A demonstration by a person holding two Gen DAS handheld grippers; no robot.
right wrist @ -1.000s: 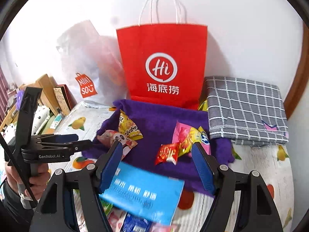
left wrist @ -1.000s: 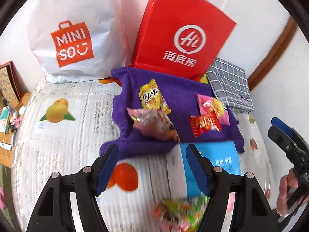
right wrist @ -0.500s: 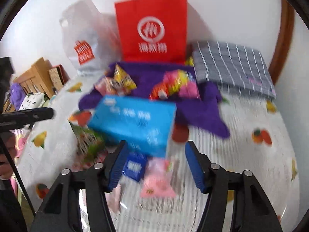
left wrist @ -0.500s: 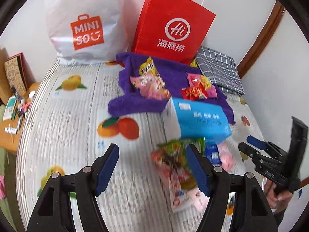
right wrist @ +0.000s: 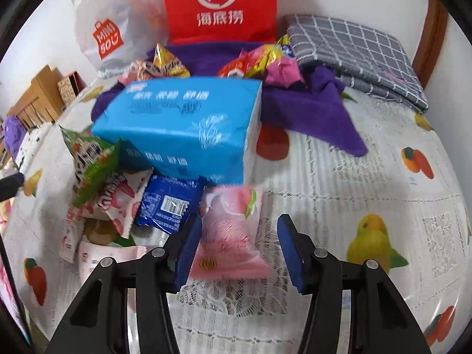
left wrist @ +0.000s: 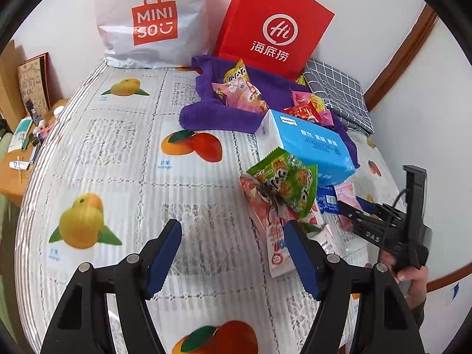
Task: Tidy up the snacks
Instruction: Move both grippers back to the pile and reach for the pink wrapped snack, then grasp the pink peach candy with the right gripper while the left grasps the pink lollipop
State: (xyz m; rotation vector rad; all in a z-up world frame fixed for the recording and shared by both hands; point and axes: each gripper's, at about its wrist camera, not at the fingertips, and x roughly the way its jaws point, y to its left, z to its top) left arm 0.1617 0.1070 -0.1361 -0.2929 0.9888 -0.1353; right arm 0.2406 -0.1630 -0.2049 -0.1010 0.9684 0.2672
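Note:
A pile of snacks lies on the fruit-print tablecloth: a green packet, a pink-and-white strawberry packet, a small blue packet and a pale pink packet. A blue tissue pack rests behind them. My right gripper is low over the pale pink packet and its jaws are closing. The packet lies between them, against the left pad, with a gap at the right pad. My left gripper stands open over bare cloth just left of the pile, with nothing in it.
A purple towel holding several more snack packets lies behind the pile. A red paper bag and a white Miniso bag stand against the wall. A folded grey checked cloth is at the back right. Clutter sits past the table's left edge.
My right gripper has come down onto the snack pile and its jaws have narrowed around the pale pink packet. My left gripper has drawn back from the purple towel toward the near cloth.

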